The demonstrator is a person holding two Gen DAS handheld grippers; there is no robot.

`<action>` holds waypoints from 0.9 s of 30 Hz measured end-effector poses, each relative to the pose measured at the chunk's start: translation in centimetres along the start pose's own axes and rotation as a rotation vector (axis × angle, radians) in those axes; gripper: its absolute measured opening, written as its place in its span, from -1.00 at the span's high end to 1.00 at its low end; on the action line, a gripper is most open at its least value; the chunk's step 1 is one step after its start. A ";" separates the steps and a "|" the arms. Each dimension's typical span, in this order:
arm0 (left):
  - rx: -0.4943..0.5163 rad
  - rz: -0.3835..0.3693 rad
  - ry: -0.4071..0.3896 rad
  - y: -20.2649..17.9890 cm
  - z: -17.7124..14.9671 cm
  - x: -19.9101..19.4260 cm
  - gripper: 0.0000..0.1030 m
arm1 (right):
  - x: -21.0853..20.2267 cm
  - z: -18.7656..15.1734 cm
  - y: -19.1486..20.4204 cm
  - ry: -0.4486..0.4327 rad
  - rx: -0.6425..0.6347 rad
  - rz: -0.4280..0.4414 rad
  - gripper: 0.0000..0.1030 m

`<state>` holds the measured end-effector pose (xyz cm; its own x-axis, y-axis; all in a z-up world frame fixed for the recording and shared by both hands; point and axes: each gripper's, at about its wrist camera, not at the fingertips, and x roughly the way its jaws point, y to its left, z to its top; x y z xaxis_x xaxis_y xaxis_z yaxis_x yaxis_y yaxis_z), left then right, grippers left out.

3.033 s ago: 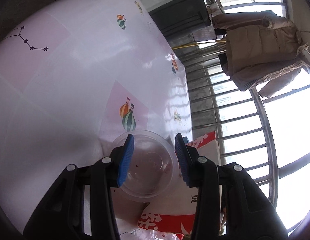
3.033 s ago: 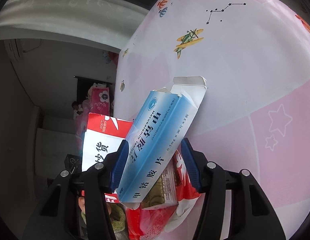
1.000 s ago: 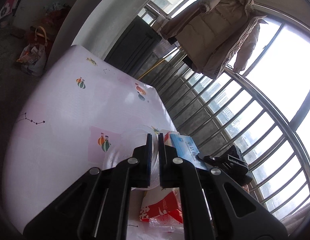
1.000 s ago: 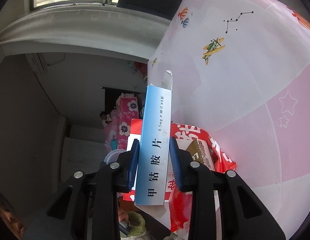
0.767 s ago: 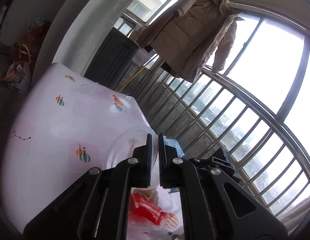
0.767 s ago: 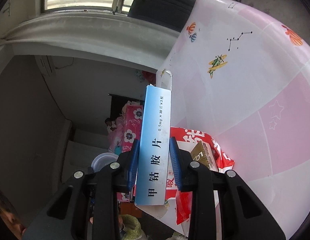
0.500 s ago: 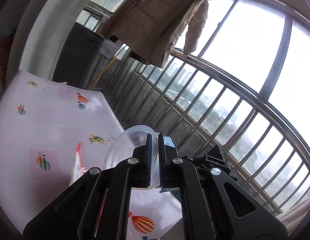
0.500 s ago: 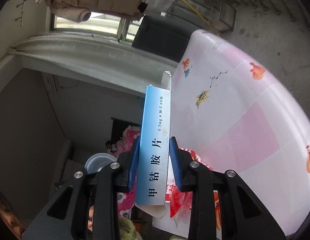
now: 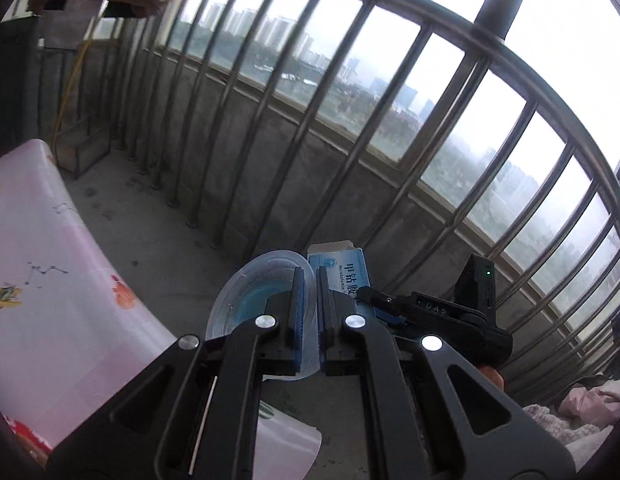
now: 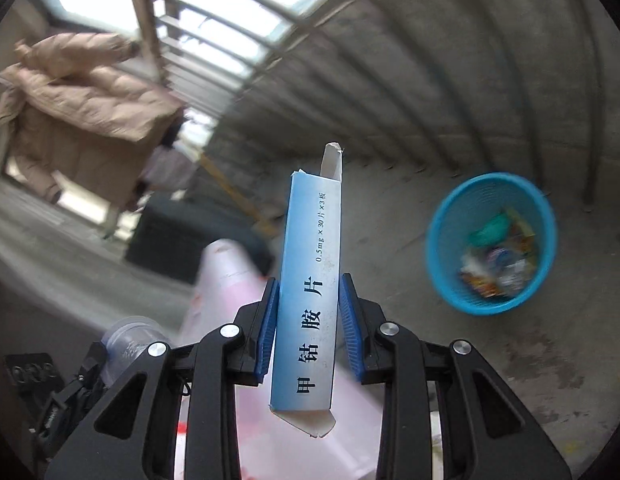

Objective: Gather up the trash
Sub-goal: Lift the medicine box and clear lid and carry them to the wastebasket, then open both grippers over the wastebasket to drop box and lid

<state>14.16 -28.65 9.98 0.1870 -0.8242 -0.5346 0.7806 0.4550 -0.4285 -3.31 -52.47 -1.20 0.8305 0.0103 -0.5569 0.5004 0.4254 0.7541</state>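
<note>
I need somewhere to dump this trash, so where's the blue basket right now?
In the right wrist view the blue basket stands on the concrete floor, right of the medicine box, near the railing wall.

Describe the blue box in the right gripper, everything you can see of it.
The box is a slim blue-and-white carton with dark Chinese print down one face. It looks like thin cardboard. Both end flaps hang open. It stands nearly upright, in the air, pinched about mid-length between the blue pads of the right gripper. Nothing else touches it. In the left view its top shows behind the clear cup.

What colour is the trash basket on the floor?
Bright blue; the basket shows best in the right wrist view.
</note>
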 end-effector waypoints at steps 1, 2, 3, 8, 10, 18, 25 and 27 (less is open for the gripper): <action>0.007 0.000 0.041 -0.4 0.1 2.4 0.93 | 0.2 0.5 -1.0 -0.014 0.010 -0.037 0.42; 0.012 0.001 0.075 -0.6 0.1 4.5 0.93 | 0.5 0.8 -2.0 -0.024 0.027 -0.066 0.42; 0.014 0.000 0.105 -0.7 0.1 6.3 0.93 | 0.8 1.0 -2.9 -0.028 0.045 -0.081 0.42; -0.005 -0.027 0.219 -0.3 0.5 14.4 0.93 | 2.5 2.7 -7.5 -0.042 0.144 -0.151 0.42; -0.020 -0.031 0.237 0.0 0.8 17.1 0.93 | 3.1 3.1 -9.0 -0.049 0.180 -0.168 0.41; -0.101 -0.034 0.252 1.4 1.3 24.8 0.65 | 7.3 5.3 -15.2 -0.052 0.393 -0.213 -0.06; -0.126 -0.040 0.256 2.8 0.5 24.1 0.49 | 7.6 4.1 -16.8 -0.051 0.452 -0.230 -0.07; -0.139 -0.042 0.242 3.1 0.4 23.2 0.46 | 7.4 3.9 -16.5 -0.049 0.447 -0.232 -0.07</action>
<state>21.17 -46.49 -3.49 -0.0051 -0.7464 -0.6655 0.6922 0.4777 -0.5410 -4.49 -62.92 -16.39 0.6904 -0.0858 -0.7184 0.7198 -0.0181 0.6939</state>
